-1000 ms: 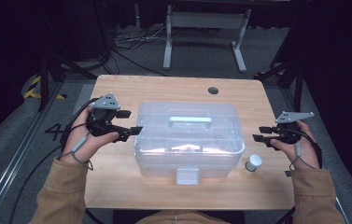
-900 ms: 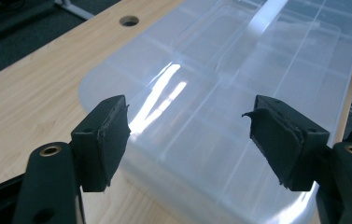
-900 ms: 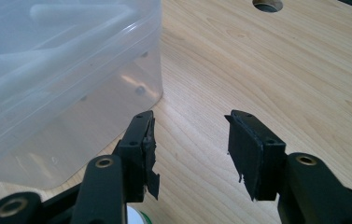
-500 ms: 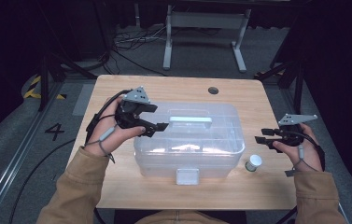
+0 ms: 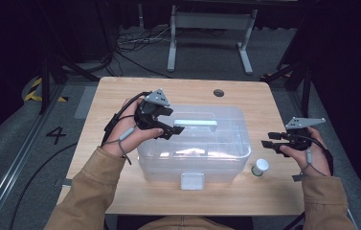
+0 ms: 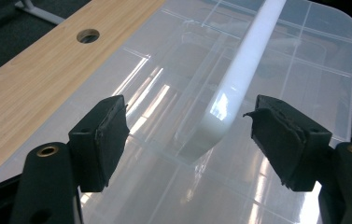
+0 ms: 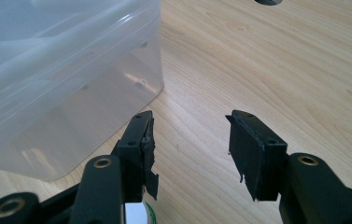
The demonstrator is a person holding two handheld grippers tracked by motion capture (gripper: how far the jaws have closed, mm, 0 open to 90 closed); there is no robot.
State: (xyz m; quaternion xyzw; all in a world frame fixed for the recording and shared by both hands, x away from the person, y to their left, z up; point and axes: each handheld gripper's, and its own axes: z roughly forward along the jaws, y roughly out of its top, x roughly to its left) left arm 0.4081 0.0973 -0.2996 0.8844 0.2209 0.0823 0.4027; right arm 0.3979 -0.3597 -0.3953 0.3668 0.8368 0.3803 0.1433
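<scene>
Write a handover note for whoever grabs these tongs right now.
Left tongs: open, over the lid of the clear plastic storage box, jaws either side of the near end of its white handle, not closed on it.
Right tongs: open, holding nothing, above bare wooden table right of the box.
Things: box mid-table, lid on, front latch down. Small white-capped bottle stands on the table by the box's right front corner.
Done: left tongs lined up on the handle.
Left: probably close on the handle; box still unopened.
</scene>
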